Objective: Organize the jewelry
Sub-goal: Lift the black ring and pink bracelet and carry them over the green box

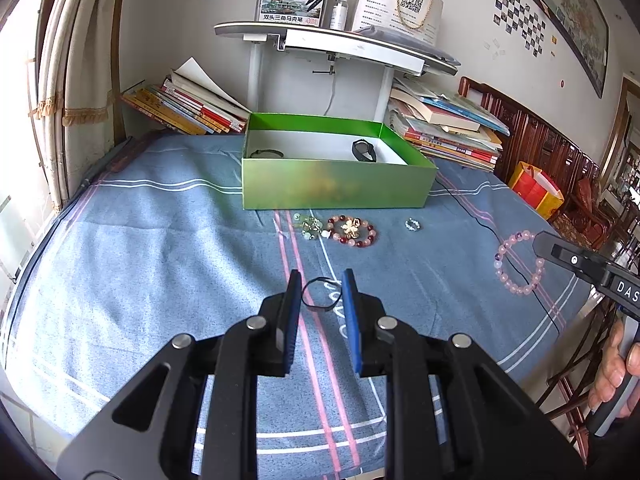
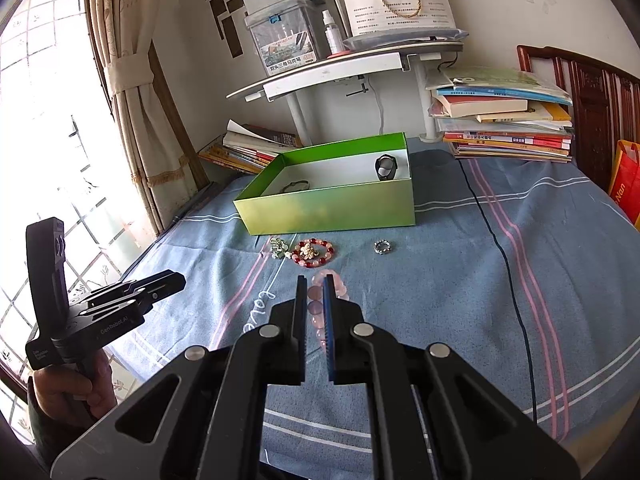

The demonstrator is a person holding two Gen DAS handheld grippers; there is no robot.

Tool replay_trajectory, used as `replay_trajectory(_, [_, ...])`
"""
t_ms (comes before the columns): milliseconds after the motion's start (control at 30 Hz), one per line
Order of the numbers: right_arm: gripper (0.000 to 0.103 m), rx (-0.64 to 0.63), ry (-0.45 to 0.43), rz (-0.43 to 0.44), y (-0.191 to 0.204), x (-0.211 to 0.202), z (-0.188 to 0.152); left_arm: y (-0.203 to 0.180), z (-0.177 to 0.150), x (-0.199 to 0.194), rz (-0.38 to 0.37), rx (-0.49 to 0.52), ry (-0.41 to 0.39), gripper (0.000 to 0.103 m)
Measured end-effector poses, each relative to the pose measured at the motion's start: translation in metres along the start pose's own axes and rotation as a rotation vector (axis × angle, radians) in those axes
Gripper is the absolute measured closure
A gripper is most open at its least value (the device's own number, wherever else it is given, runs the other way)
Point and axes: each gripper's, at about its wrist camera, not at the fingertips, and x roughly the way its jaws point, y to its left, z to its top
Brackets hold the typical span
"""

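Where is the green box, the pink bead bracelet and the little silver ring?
green box (image 1: 336, 188), left wrist view, on its front wall.
pink bead bracelet (image 1: 505, 276), left wrist view, on a bead on its left side.
silver ring (image 2: 382, 247), right wrist view, on its band.

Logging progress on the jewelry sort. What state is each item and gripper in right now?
Green box: open, no lid.
Black watch: inside box.
Dark bracelet: inside box.
Pink bracelet: gripped, lifted.
Red bead bracelet: on bedspread.
Black hair tie: on bedspread.
Right gripper: shut on pink bracelet.
Left gripper: jaws open.
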Motion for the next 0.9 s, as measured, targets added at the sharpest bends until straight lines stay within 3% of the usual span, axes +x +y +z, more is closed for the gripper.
replay_trajectory(900, [0.095,0.004,0.029,0.009,-0.005,0.015,-0.001,-0.001,0.002,0.013,-0.015,0.005,0.038,0.083])
